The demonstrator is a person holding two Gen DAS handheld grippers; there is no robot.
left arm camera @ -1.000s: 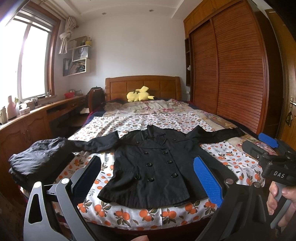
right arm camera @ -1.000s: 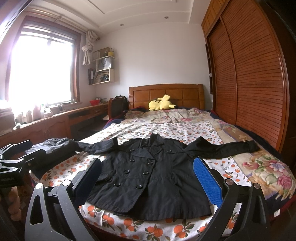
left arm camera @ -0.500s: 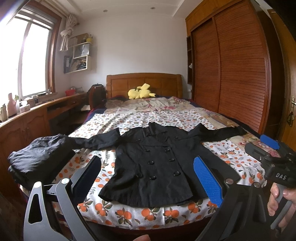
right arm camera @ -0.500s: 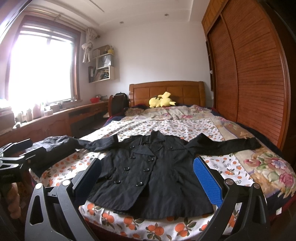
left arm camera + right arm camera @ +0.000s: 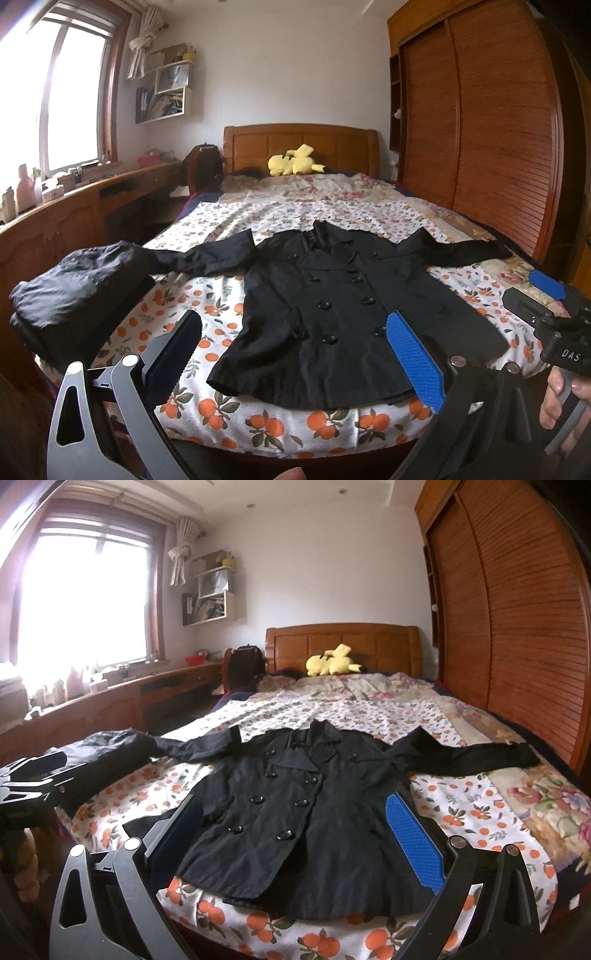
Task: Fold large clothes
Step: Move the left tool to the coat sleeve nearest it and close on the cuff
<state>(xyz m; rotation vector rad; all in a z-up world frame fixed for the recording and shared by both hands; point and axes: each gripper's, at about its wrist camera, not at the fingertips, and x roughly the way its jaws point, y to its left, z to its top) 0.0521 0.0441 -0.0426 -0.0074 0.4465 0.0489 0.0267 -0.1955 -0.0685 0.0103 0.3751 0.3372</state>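
Left tongs (image 5: 291, 354) and right tongs (image 5: 293, 834) spread wide, empty, above the bed's (image 5: 461, 812) foot. Beyond, black coat (image 5: 295, 812) flat, buttoned, sleeves outstretched. Best gripped at a sleeve cuff first, folded inward smoothly.

Before you, a coat (image 5: 332, 306) lies flat on the near end of the bed (image 5: 332, 214), collar toward the far headboard (image 5: 301, 146), sleeves spread left and right. At the bed's near left corner sits a folded garment (image 5: 77, 291), touching the left sleeve's end. A plush toy (image 5: 293, 164) rests on the bed's far end before the headboard. A wardrobe (image 5: 480, 140) stands along the right; a desk (image 5: 74, 206) runs under the window (image 5: 70, 96) on the left.
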